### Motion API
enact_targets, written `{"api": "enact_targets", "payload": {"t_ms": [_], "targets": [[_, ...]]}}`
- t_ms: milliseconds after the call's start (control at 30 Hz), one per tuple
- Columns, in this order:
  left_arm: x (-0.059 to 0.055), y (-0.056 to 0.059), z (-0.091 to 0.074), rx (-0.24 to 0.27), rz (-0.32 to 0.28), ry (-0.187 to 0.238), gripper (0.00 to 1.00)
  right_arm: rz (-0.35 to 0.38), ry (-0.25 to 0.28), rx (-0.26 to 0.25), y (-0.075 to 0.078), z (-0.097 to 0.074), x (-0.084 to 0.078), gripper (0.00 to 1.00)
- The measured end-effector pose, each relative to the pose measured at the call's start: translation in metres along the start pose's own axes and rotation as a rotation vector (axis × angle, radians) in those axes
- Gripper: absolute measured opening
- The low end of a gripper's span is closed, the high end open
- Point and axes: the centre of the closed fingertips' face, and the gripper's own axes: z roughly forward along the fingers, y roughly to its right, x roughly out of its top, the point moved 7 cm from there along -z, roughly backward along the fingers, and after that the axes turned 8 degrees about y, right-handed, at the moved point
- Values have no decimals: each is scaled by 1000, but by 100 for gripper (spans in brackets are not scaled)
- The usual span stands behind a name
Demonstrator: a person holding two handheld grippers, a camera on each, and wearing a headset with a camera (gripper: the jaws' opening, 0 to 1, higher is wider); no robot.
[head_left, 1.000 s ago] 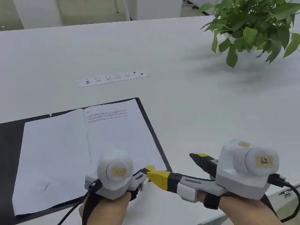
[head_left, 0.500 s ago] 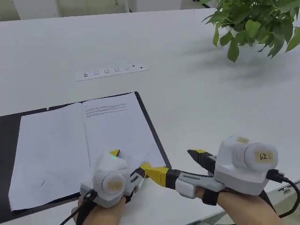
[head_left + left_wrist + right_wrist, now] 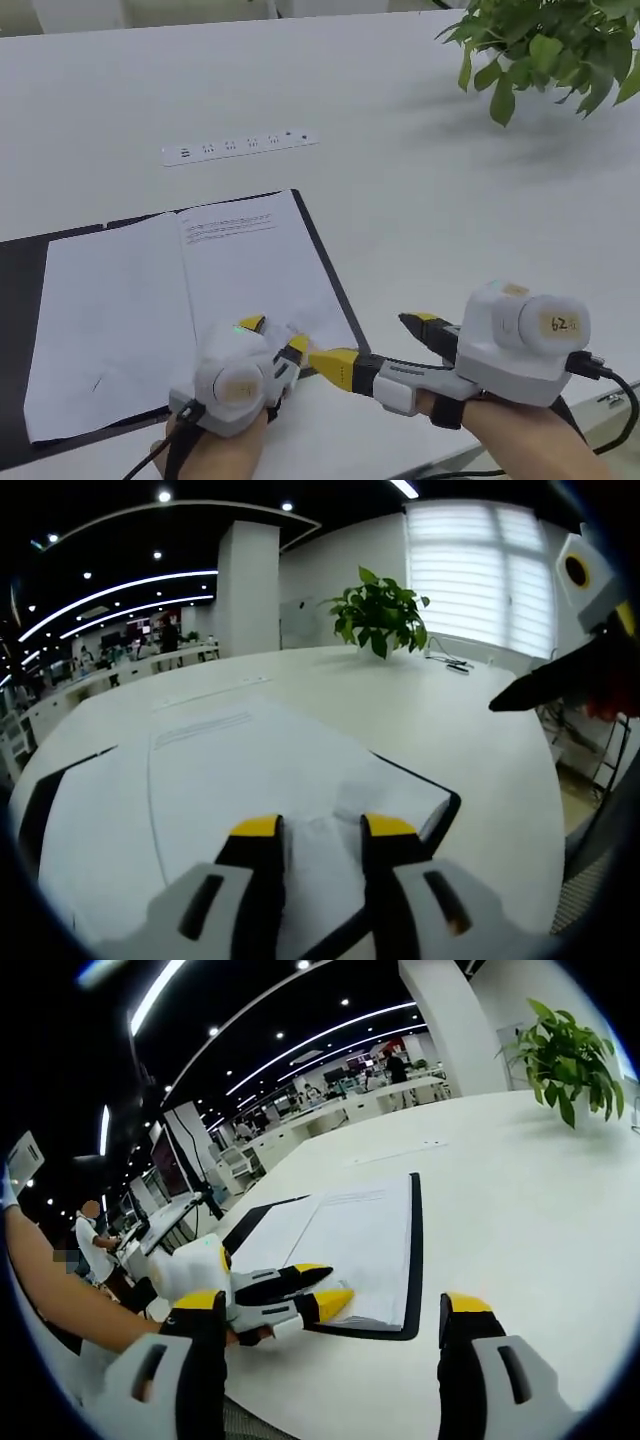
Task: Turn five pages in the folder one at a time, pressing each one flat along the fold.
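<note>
The black folder [image 3: 322, 262] lies open on the white table, with white pages [image 3: 235, 275] spread on both sides of the fold. My left gripper [image 3: 273, 334] hovers at the near right corner of the right-hand page [image 3: 250, 760]. Its yellow-tipped jaws stand a narrow gap apart, with the page corner showing between them. My right gripper [image 3: 377, 341] sits just right of the folder's edge over bare table, jaws wide open and holding nothing. In the right gripper view the left gripper [image 3: 315, 1288] rests over that same corner of the folder [image 3: 412, 1260].
A white power strip [image 3: 240, 147] lies beyond the folder. A potted plant [image 3: 545, 45] stands at the far right. The table's near edge runs just under my hands, and a cable [image 3: 620, 395] trails from the right gripper. A person [image 3: 90, 1235] stands far off.
My left gripper has moved forward onto the right page's near corner and rolled so both yellow tips show. The right gripper has barely shifted.
</note>
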Motion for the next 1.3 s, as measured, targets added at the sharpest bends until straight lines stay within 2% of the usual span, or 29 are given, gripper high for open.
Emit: {"api": "enact_targets", "payload": {"t_ms": [133,200,333,367,400,433,467,500,633,700,733,800,867,900,1000,1067,1133,1200,1300], "targets": [[1,-1,0,5,-18,-4,24,-1,-6,4,-2,1,-1,87],[2,-5,0,23,-51,-8,20,-1,-9,6,-2,2,-1,87],[2,-8,0,25,-57,-16,15,-2,-13,12,-4,4,-1,87],[2,-10,1,40,-73,-18,13,-3,-13,12,-4,4,-1,87],[1,-10,1,42,-120,-22,8,-1,-17,14,-5,5,-1,87],[1,-17,-1,83,-99,-35,4,0,-15,15,-5,6,0,87],[2,-14,0,46,-115,-30,4,0,-12,16,-6,6,0,87],[1,-11,-1,37,-112,-32,4,1,-14,17,-6,7,0,87],[2,-13,-1,35,-124,-38,3,9,-19,23,-8,10,-1,87],[2,-14,0,41,-150,-36,3,26,-18,30,-11,12,-1,86],[2,-14,0,40,-149,-37,2,43,-20,33,-12,13,-1,86],[1,-14,0,43,-165,-37,2,128,-33,53,-18,17,-3,82],[1,-15,0,40,-165,-35,2,222,-33,65,-21,21,-4,75],[1,-15,0,39,-173,-34,2,304,-46,68,-23,24,-7,73],[1,-16,0,34,-178,-34,2,433,-40,52,-22,30,-11,65],[1,-16,0,33,-180,-33,2,473,-38,46,-22,34,-15,60],[1,-16,1,32,-180,-32,2,472,-44,42,-21,38,-19,59],[1,-16,1,33,-183,-30,2,520,-47,36,-21,42,-22,58],[1,-16,0,34,-186,-27,2,539,-47,29,-21,48,-26,58]]}}
